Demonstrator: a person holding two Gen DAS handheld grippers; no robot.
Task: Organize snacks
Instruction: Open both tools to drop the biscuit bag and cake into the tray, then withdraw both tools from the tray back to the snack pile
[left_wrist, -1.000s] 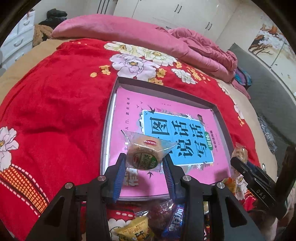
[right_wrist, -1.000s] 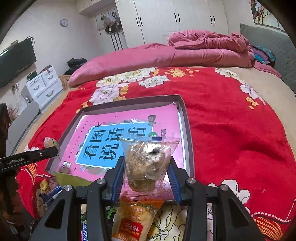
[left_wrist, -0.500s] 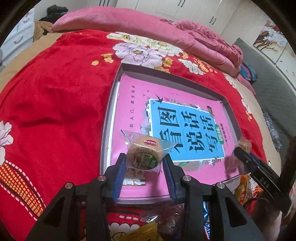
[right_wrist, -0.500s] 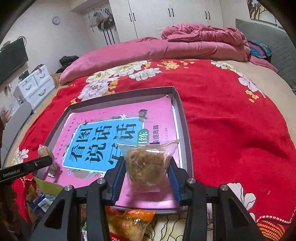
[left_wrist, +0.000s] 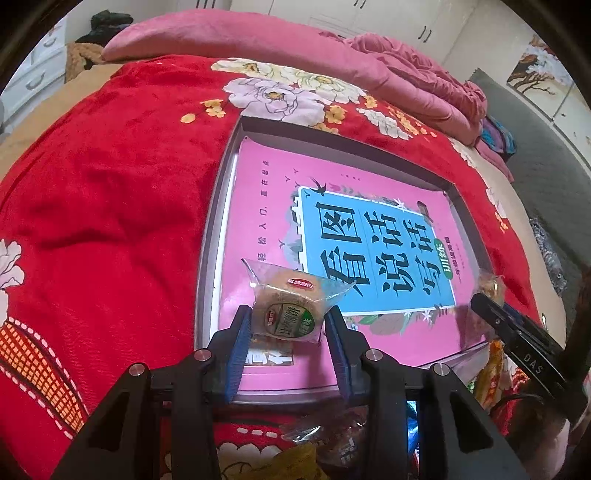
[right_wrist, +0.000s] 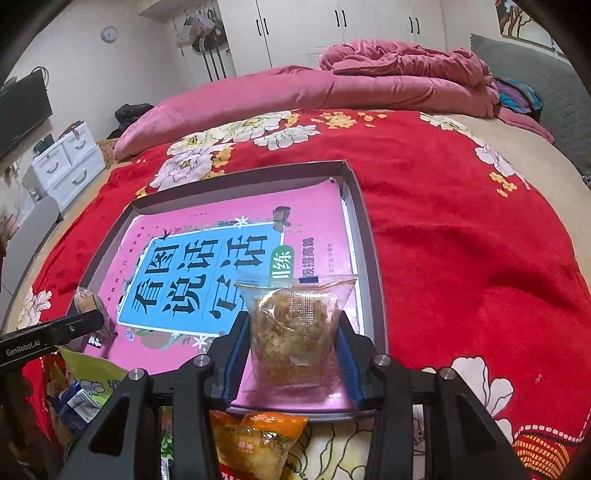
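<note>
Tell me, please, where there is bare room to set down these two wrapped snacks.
The pink book lining the tray is bare between its far wall and both grippers. The red blanket beside the tray is also free. The near edge is crowded with snack packets.

Indoor light, even and fairly bright, colours saturated. Strong fisheye bend and black vignette at all corners. Centre sharp, edges soft. Slight glare on the wrappers (left_wrist: 291, 295) and the book cover (right_wrist: 236, 240). Shadows faint under the grippers.

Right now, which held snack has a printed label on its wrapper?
The left gripper's round cake: red and green labels. The right gripper's snack is in clear wrap.
</note>
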